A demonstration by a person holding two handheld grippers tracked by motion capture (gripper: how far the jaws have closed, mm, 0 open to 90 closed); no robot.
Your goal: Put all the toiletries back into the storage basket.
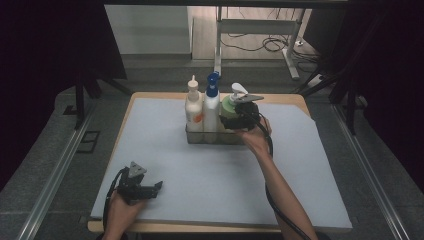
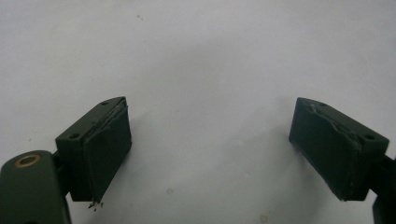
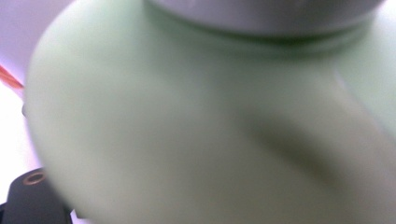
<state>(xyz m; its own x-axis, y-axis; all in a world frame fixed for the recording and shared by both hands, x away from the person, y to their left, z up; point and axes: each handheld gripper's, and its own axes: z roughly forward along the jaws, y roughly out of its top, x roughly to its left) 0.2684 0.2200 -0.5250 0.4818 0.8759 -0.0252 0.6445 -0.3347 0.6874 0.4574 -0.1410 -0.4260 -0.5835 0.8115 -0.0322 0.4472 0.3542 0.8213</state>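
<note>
Pale green bottle (image 3: 196, 140), blurred and very close, with rounded shoulder under a grey-white collar (image 3: 261, 14); an orange streak at left; dark gripper part bearing a brass ring, lower left.

Black claw (image 2: 210, 149), worn dark pads (image 2: 109, 149), brass screw, bare forearms

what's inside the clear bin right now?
Three bottles stand in the clear bin: a white bottle at the left, a blue-capped bottle, and a green pump bottle. The right gripper covers the green one's right side; the bin floor is hidden.
</note>
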